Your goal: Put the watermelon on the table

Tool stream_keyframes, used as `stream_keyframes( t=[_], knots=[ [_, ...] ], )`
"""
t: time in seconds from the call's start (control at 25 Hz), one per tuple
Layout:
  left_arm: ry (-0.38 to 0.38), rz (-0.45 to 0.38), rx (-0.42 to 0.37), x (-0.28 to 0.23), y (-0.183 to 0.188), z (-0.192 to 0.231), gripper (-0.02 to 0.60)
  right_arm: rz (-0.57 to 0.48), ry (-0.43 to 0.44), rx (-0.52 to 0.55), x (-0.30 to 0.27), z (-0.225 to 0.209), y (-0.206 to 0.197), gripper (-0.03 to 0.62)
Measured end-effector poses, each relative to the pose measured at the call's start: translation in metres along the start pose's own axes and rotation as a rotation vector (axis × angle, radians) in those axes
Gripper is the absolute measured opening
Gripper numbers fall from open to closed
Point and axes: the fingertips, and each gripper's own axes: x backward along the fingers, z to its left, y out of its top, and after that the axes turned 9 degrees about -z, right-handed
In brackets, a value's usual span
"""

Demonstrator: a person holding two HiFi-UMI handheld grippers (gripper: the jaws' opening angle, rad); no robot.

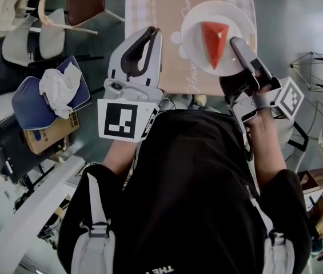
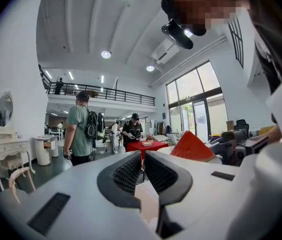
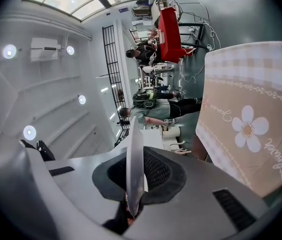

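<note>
A red watermelon wedge [image 1: 214,41] lies on a round white plate [image 1: 195,21]. My right gripper [image 1: 238,44] is shut on the plate's near right rim and holds it over the near end of the table [image 1: 155,10], which has a beige flowered cloth. In the right gripper view the plate rim [image 3: 134,159] stands edge-on between the black pads of the right gripper [image 3: 135,154], with the cloth [image 3: 250,124] to the right. My left gripper [image 1: 144,41] is shut and empty, left of the plate. From the left gripper [image 2: 142,156] the wedge [image 2: 193,146] shows to the right.
Chairs stand left of the table: one with a brown seat [image 1: 87,1], one with a blue cushion and white cloth [image 1: 50,93], and a cardboard box [image 1: 50,133]. A wire-frame stand [image 1: 315,61] is at the right. People [image 2: 81,129] stand by a red table [image 2: 148,145] far off.
</note>
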Motion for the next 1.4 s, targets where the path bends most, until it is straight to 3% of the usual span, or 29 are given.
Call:
stream_keyframes(
  t=[0.52,1.24,1.4],
  knots=[
    [-0.036,0.009,0.046,-0.035,-0.017,0.042,0.032,-0.034,-0.004,0.018,-0.047,-0.004,0.007,0.021],
    [-0.073,-0.002,0.120,-0.044,-0.024,0.073,0.032,-0.079,-0.021,0.041,-0.072,-0.006,-0.005,0.021],
    [-0.080,0.015,0.093,-0.044,-0.028,0.072,0.032,-0.069,-0.020,0.036,-0.074,-0.007,-0.003,0.021]
  ],
)
